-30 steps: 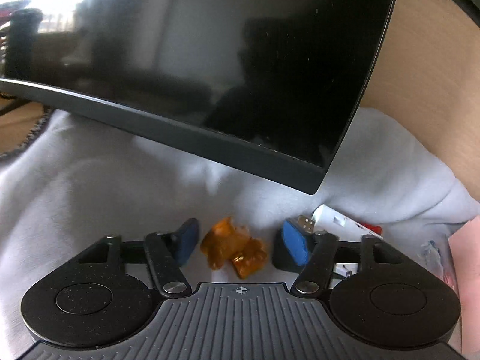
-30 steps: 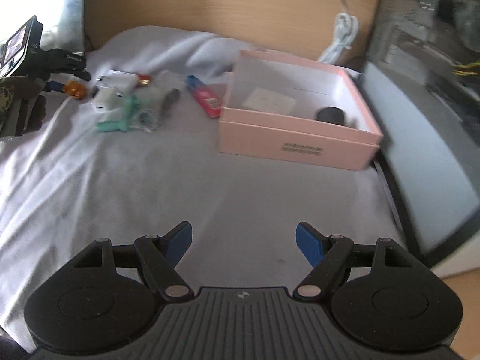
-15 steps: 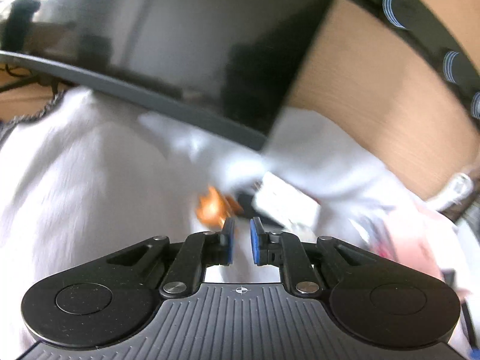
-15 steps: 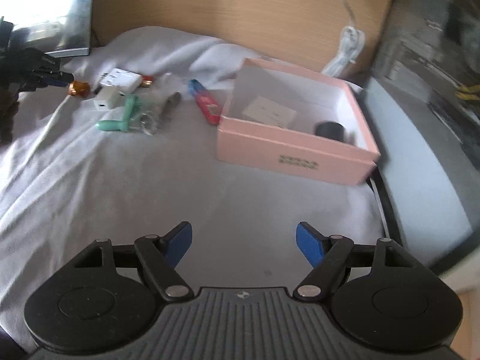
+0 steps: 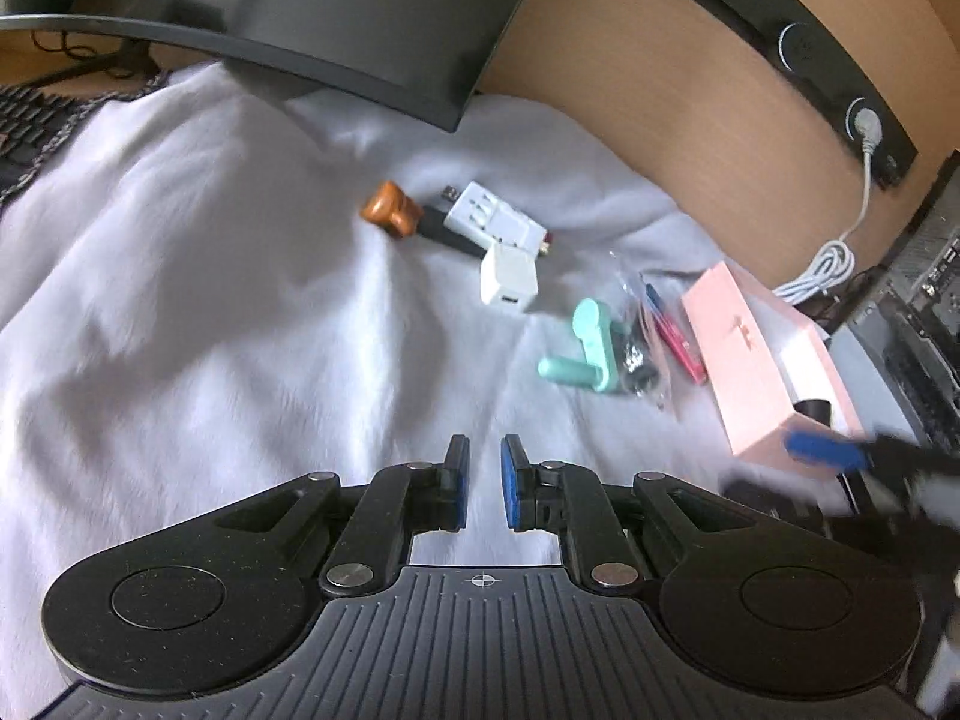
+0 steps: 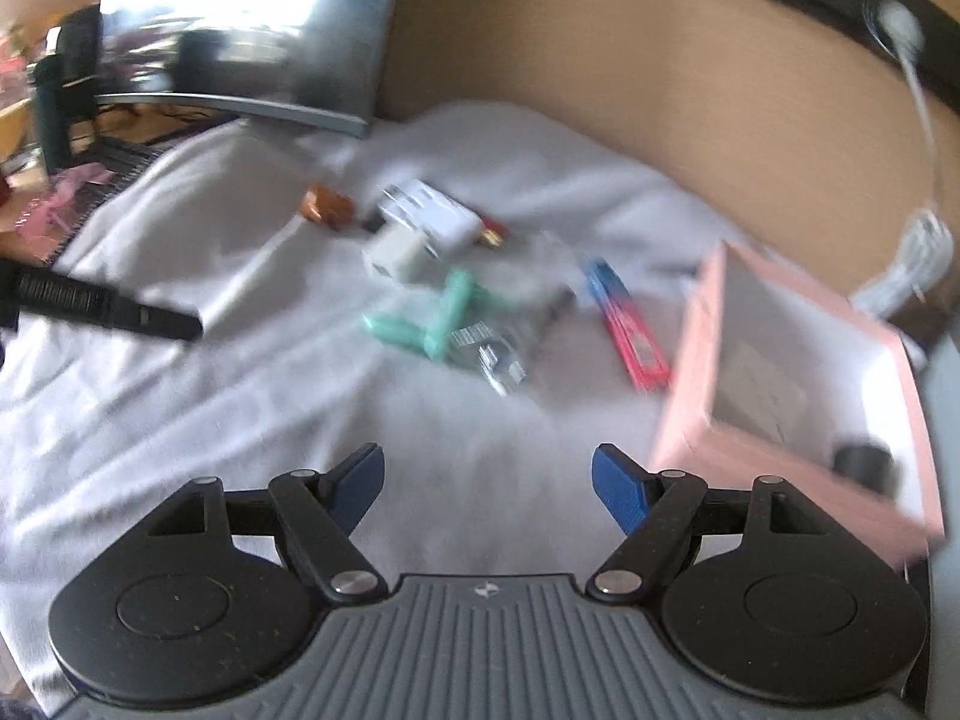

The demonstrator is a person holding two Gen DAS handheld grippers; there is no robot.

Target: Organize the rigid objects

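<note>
Left gripper [image 5: 480, 483]: jaws nearly together with only a thin gap, nothing between them; it hangs over bare cloth [image 5: 198, 324], near side, well apart from the clutter.
Right gripper [image 6: 487, 489]: jaws wide apart and empty, over the cloth just left of the box [image 6: 798, 396].
Things to sort: an orange piece [image 5: 390, 217] at the far left of the heap, a white adapter [image 5: 498, 222] touching a white cube [image 5: 509, 284], a teal part [image 5: 585, 348] beside a clear bag [image 5: 639, 348] of dark bits, then a red-and-blue knife [image 5: 675, 339] just left of the box.
Box: pink, open, right side; a dark round item [image 6: 864, 462] and a pale card lie inside.
Risk, missed grasp: the left jaws are too close together to take anything; they likely need opening before any reach, or they will just shove the piece along.
Risk, soft ground: the cloth is rumpled, so a jaw pressing down may pinch fabric and drag the whole heap.
Risk, crowding: the white pieces touch and the teal part lies against the bag; closing on one may catch or flick its neighbour.
Risk, box: the right gripper's view is blurred and the box wall is very near its right finger; a bump could tip or slide it.
Risk, collision: both grippers work the same small patch and could meet.
</note>
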